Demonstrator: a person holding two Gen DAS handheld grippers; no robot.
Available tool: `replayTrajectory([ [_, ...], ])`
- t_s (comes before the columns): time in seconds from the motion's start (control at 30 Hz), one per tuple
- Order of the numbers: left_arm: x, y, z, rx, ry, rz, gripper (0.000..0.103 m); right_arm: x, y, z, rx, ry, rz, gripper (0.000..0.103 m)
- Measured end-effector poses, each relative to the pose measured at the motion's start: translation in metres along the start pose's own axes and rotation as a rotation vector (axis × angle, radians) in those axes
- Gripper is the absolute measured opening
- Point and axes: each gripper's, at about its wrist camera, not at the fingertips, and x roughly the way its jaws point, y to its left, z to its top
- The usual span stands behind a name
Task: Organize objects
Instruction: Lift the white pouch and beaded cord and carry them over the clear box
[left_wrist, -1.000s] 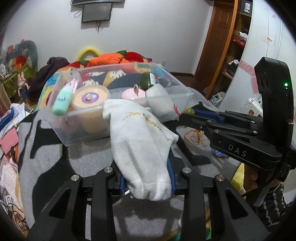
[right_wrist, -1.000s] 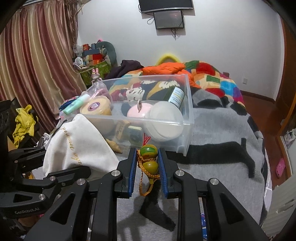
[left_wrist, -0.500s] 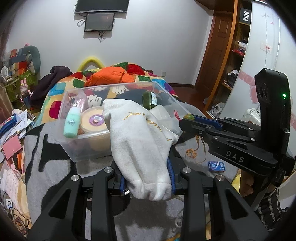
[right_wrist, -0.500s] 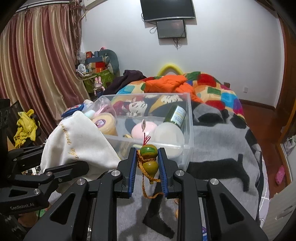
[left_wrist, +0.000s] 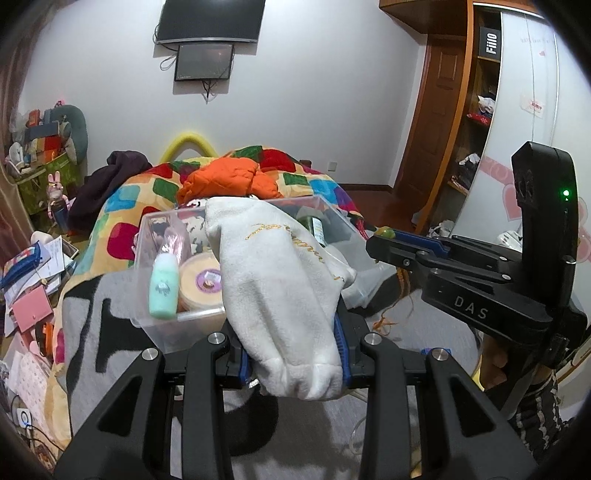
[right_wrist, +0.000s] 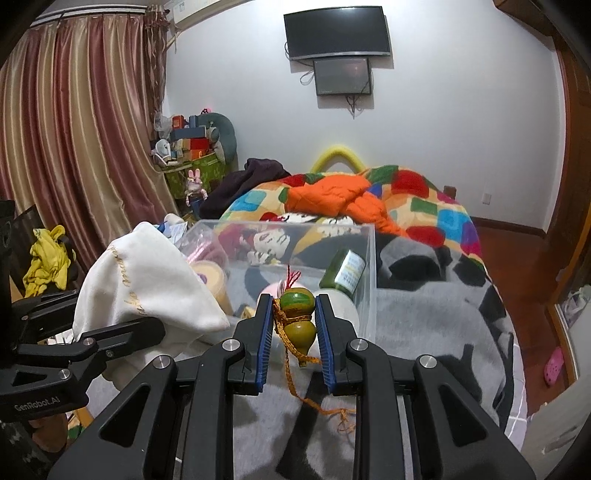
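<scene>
My left gripper is shut on a white fleece pouch with gold lettering and holds it up in front of the clear plastic bin. The pouch also shows in the right wrist view. My right gripper is shut on a green-and-olive gourd charm with an orange cord, held above the bin's near wall. The right gripper appears in the left wrist view at the bin's right side. The bin holds a mint tube, a round tub and a green bottle.
The bin stands on a grey and black blanket on a bed with a patchwork quilt and orange jacket. Papers and clutter lie on the floor to the left. A small blue box lies on the blanket.
Both grippers have risen with their loads. The bin sits lower and farther off in both views, and the pouch and gourd now hang at or above its rim.
</scene>
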Motion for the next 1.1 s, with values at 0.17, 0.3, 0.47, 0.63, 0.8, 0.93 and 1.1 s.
replayTrajectory([
  [0.17,0.004,0.004,0.008,-0.006,-0.007,0.001,0.034,0.003,0.003,0.009,-0.012,-0.016,0.006,0.020],
  [0.3,0.009,0.008,0.014,-0.011,-0.011,0.013,0.034,0.006,0.005,0.017,-0.014,-0.029,0.016,0.020],
  [0.47,0.008,0.013,0.020,-0.023,-0.025,0.007,0.034,0.010,0.007,0.026,-0.003,-0.043,0.035,0.020],
  [0.63,0.008,0.016,0.028,-0.027,-0.043,0.006,0.034,0.012,0.010,0.038,-0.012,-0.066,0.038,0.020],
  [0.8,0.012,0.023,0.038,-0.038,-0.052,0.010,0.034,0.016,0.013,0.048,-0.032,-0.074,0.028,0.020],
  [0.93,0.019,0.028,0.046,-0.042,-0.049,0.016,0.034,0.020,0.014,0.056,-0.041,-0.080,0.022,0.020],
  [1.1,0.029,0.032,0.055,-0.038,-0.037,0.027,0.034,0.032,0.011,0.061,-0.044,-0.065,0.004,0.020],
])
